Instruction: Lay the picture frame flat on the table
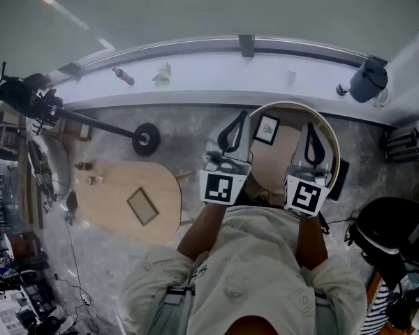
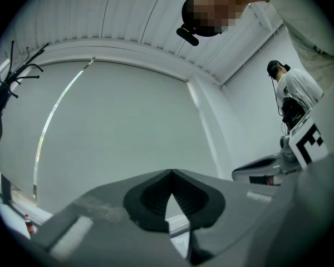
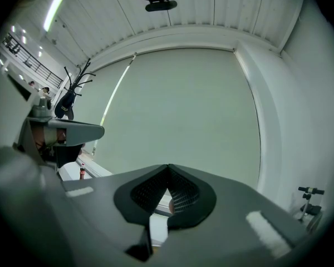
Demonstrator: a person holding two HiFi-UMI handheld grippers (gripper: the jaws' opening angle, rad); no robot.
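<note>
A small black picture frame (image 1: pixel 267 129) with a white mat stands upright near the far edge of the round wooden table (image 1: pixel 279 160). I hold both grippers raised above the table, pointing at the pale wall. In the head view my left gripper (image 1: pixel 232 134) hangs just left of the frame and my right gripper (image 1: pixel 313 145) to its right, neither touching it. The left gripper (image 2: pixel 171 172) has its pads together with nothing between them. My right gripper (image 3: pixel 168 167) is likewise shut and empty. Neither gripper view shows the frame.
A second, oval wooden table (image 1: pixel 119 208) at the left carries a flat frame (image 1: pixel 142 206) and small bottles (image 1: pixel 84 166). A stand with a round base (image 1: pixel 146 138) lies between the tables. A white sill (image 1: pixel 209 68) runs along the back; a black chair (image 1: pixel 391 232) is at right.
</note>
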